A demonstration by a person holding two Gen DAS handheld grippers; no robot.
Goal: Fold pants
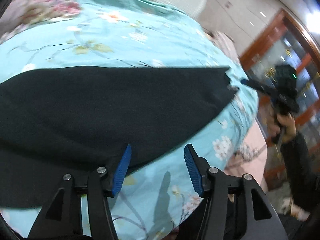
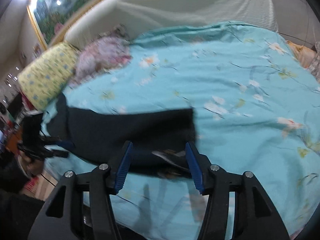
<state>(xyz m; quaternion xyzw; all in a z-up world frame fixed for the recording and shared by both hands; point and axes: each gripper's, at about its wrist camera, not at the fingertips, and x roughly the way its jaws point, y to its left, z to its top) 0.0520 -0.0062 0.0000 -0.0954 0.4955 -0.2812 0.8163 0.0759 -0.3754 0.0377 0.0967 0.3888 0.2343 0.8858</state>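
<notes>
Dark pants (image 1: 112, 108) lying flat in a long strip on a blue flowery bed cover (image 1: 124, 38). Nothing on top of them. In the left wrist view, left gripper (image 1: 158, 150) low in the picture, jaws spread wide, blue pads (image 1: 123, 168) clear of the cloth, nothing pinched between them. One pad over the near edge of the pants, the other over bare blue cover. Far to the right in that view, right gripper (image 1: 245, 81) just beside the far end of the pants, held by a hand (image 1: 285, 124) in a dark sleeve (image 1: 296, 152). In the right wrist view, right gripper (image 2: 159, 150) with jaws spread too, nothing gripped, the end of the pants (image 2: 128, 128) lying between and past the pads. Off to the left there, left gripper (image 2: 60, 149) near the other end of the pants, too blurry to see well. At the head of the bed, a yellow dotted pillow (image 2: 47, 76), a pink flowery pillow (image 2: 102, 58) beside it, and a pale headboard (image 2: 180, 6) behind. Whole scene a bit blurry.
</notes>
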